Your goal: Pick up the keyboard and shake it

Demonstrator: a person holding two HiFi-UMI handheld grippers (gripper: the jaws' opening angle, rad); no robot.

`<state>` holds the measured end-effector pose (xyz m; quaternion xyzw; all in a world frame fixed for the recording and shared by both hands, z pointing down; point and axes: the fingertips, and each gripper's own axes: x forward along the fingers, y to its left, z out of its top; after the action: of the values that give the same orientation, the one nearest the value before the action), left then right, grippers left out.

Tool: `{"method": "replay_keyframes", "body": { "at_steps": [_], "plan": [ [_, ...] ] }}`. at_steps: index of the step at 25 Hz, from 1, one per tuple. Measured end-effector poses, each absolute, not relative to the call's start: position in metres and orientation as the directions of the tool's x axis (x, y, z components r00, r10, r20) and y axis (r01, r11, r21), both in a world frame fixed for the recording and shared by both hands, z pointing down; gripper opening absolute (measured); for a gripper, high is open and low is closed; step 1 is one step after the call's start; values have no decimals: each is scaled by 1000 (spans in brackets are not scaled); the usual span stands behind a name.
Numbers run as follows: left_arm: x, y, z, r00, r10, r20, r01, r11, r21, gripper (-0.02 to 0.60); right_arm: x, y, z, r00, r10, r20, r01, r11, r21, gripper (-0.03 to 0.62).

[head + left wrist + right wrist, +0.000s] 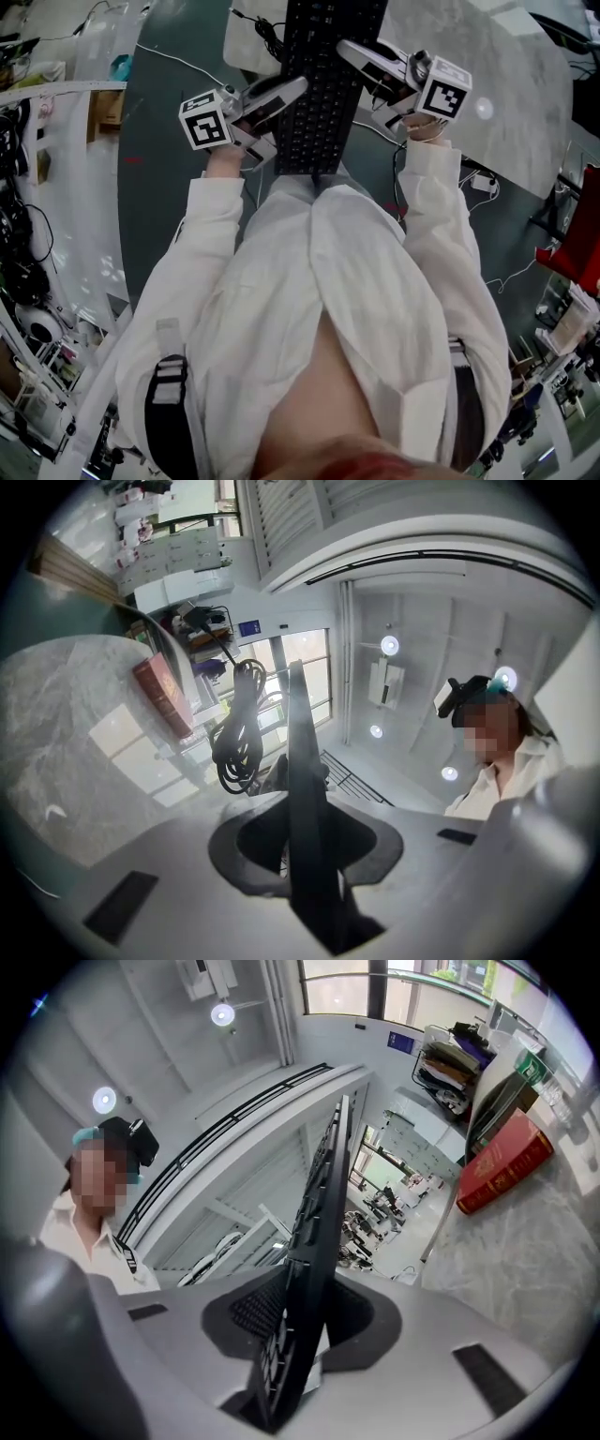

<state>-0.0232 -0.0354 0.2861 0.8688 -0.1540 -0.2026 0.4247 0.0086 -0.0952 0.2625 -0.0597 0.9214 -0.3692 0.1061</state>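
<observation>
A black keyboard (323,84) is held off the table in front of the person's chest, its long side running away from me. My left gripper (281,117) is shut on its left edge and my right gripper (367,84) is shut on its right edge. In the left gripper view the keyboard (305,789) stands edge-on between the jaws of the left gripper (309,846), with its coiled black cable (239,733) hanging beyond. In the right gripper view the keyboard (319,1241), keys facing left, is pinched in the right gripper (300,1321).
A round marble table (525,84) lies past the keyboard, with a red book (502,1171) standing near its far edge. Loose white cables (187,66) trail over the dark floor. Shelves and clutter (28,216) line the left side.
</observation>
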Motion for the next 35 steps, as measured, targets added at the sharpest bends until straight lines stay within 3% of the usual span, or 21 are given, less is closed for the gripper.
{"method": "replay_keyframes", "body": {
  "at_steps": [7, 14, 35],
  "plan": [
    [-24, -44, 269, 871, -447, -203, -158, -647, 746, 92, 8, -101, 242, -967, -192, -167, -31, 741, -671, 114],
    [-25, -48, 266, 881, -453, -132, -250, -685, 684, 91, 1, -98, 225, -986, -141, -91, -61, 806, -588, 106],
    [-23, -35, 194, 897, -381, -223, -249, -854, 457, 92, 5, -69, 141, -980, -128, -151, -70, 938, -341, 106]
  ]
}}
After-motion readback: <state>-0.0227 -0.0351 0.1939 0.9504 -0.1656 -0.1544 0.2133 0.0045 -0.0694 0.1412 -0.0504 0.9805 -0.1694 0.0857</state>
